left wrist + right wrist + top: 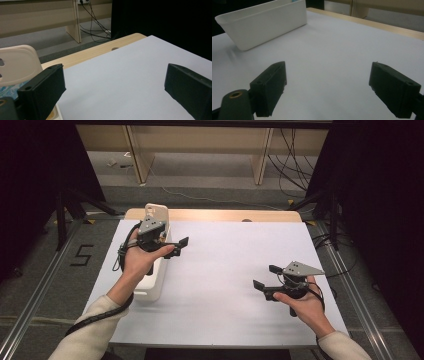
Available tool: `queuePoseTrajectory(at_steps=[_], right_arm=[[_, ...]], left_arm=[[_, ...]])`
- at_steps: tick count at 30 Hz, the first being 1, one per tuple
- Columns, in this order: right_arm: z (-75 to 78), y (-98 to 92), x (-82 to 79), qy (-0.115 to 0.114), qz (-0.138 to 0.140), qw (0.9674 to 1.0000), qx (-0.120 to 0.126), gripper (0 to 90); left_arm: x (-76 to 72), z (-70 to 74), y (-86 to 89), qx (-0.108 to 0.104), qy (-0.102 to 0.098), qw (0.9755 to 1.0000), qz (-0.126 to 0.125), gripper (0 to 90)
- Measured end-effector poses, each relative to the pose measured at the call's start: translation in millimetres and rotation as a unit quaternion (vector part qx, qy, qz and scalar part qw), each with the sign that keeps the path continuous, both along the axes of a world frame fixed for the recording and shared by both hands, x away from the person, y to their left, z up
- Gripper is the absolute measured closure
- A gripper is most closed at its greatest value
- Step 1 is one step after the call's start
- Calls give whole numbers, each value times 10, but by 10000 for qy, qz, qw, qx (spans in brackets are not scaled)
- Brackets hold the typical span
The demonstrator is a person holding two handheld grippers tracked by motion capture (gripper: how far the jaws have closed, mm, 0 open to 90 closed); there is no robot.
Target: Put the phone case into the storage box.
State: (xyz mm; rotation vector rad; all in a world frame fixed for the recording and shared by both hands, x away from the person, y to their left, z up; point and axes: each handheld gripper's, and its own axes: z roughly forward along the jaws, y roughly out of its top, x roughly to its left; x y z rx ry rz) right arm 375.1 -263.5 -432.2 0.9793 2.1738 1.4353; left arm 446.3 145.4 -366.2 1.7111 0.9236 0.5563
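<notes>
Left gripper (176, 247): jaws stand wide apart with nothing between them. It hangs directly above the white bin (152, 287), which sits at the left edge of the table (225, 270). Just behind the near jaw in the left gripper view rises the bin's cream handle end (17, 63), and a patterned item lies below that jaw inside the bin; what it is cannot be told.

Right gripper (265, 277): jaws likewise spread, holding nothing. Ahead of its jaws lies bare table sheet, and the bin stands well apart beyond it.

Progress, as judged: no item is gripped and none lies on the sheet, so the work appears to be at its start; reaching into the bin is the likely step in hand.

Pose: the left hand (137, 260) holds its gripper raised, jaws pointing toward the table's middle. The right hand (300, 302) keeps its gripper low over the sheet, jaws pointing toward the bin.
</notes>
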Motion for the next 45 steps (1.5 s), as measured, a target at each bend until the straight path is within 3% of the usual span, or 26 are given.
queuePoseTrajectory(at_steps=[21,45], right_arm=[[6,0,-3,3,-1,10000,11,155],[11,-3,-7,-6,-1,10000,1,155]], left_arm=[[-242,-129,-42,-27,-130,9990,-432,34],[-465,-309,-50,-65,-244,9970,-733,34]])
